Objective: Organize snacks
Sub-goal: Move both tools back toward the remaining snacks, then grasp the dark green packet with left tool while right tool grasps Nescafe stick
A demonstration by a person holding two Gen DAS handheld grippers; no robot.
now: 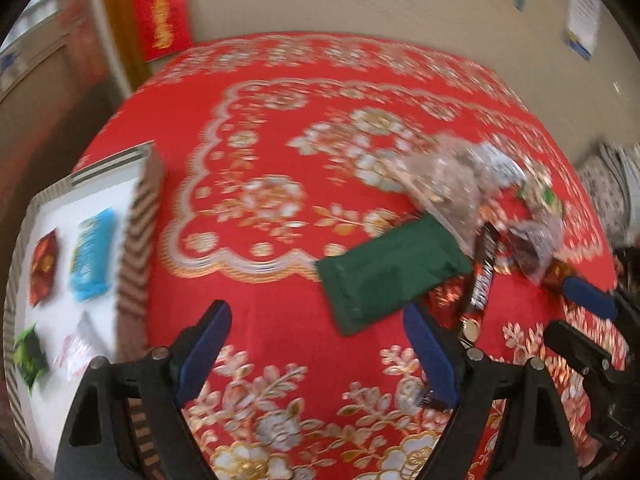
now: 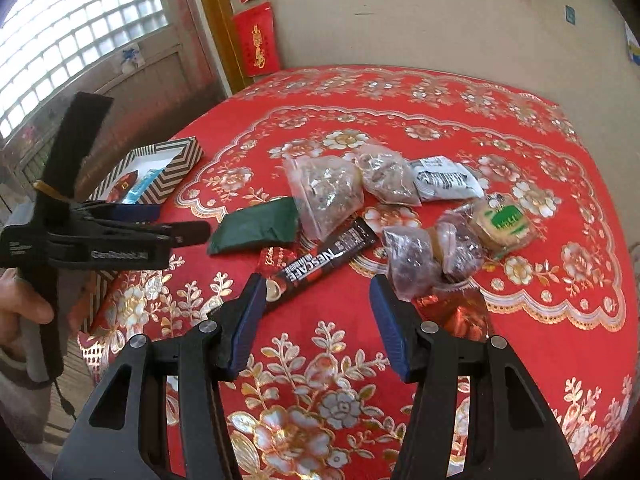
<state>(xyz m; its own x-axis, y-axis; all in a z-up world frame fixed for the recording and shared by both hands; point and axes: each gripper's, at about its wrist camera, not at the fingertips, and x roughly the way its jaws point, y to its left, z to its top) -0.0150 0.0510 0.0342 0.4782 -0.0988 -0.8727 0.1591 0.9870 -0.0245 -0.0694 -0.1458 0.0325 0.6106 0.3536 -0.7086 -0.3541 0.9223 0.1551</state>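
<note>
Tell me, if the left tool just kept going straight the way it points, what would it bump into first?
Probably the dark green packet: it lies just ahead of the open left tool, slightly right of centre. Depth is hard to judge through the fisheye blur.

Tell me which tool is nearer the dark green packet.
Left. The left tool hangs open just beside the dark green packet, on its box-ward side. The right tool is open farther back, by the Nescafe stick.
</note>
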